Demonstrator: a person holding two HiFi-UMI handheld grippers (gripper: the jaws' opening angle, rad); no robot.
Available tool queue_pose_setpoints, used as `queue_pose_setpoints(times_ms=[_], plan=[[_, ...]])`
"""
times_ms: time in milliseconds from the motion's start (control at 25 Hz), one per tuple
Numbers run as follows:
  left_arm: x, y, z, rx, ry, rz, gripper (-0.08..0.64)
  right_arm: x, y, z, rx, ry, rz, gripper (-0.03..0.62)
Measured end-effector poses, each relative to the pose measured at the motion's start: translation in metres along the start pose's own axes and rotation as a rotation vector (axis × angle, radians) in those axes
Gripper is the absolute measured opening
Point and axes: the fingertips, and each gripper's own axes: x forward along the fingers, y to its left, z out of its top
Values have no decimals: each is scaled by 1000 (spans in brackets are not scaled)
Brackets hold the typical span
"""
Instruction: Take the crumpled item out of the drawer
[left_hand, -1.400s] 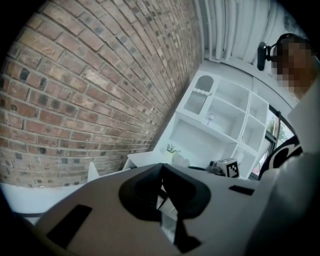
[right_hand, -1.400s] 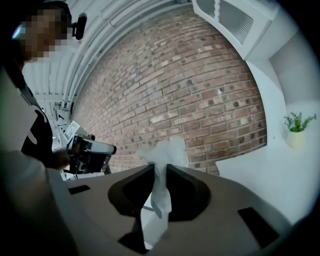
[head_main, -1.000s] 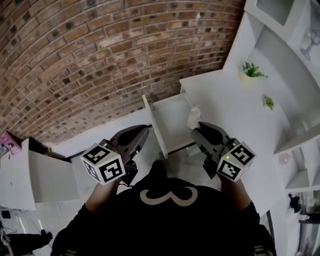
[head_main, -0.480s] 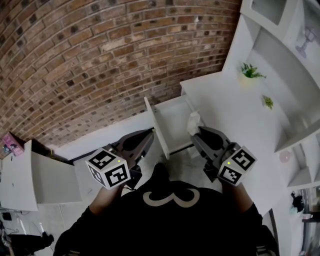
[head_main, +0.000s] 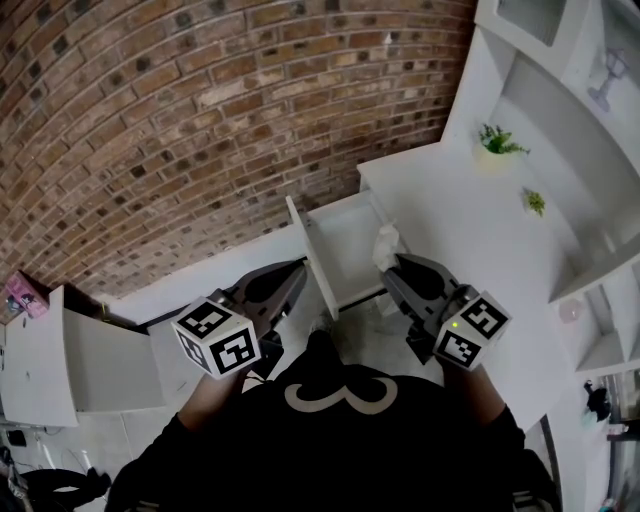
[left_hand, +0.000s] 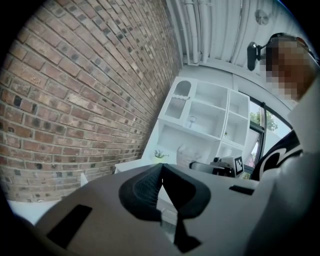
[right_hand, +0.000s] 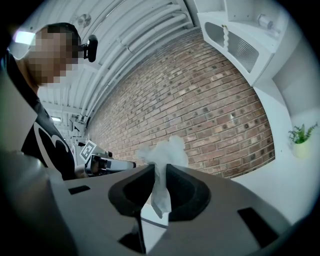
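Observation:
A crumpled white tissue (right_hand: 162, 154) stands up between the jaws of my right gripper (right_hand: 160, 169), which is shut on it. In the head view the crumpled tissue (head_main: 385, 243) hangs at the right edge of the open white drawer (head_main: 340, 250), at the tip of the right gripper (head_main: 392, 268). My left gripper (head_main: 290, 280) sits left of the drawer's front panel. In its own view the left gripper (left_hand: 161, 169) is shut with nothing between the jaws.
The drawer belongs to a white desk (head_main: 470, 240) with two small potted plants (head_main: 497, 143) and a shelf unit (head_main: 590, 110) behind. A brick wall (head_main: 200, 120) runs along the far side. A white cabinet (head_main: 60, 365) stands at the left.
The left gripper has drifted slightly right, toward the drawer front. The right gripper still holds the tissue by the drawer's right edge, almost unmoved.

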Motion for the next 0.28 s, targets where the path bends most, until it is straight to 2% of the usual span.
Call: queue_pose_setpoints(times_ms=[280], plan=[[8, 14, -12, -24, 29, 22, 3, 2, -5, -5, 7, 6, 1, 78]])
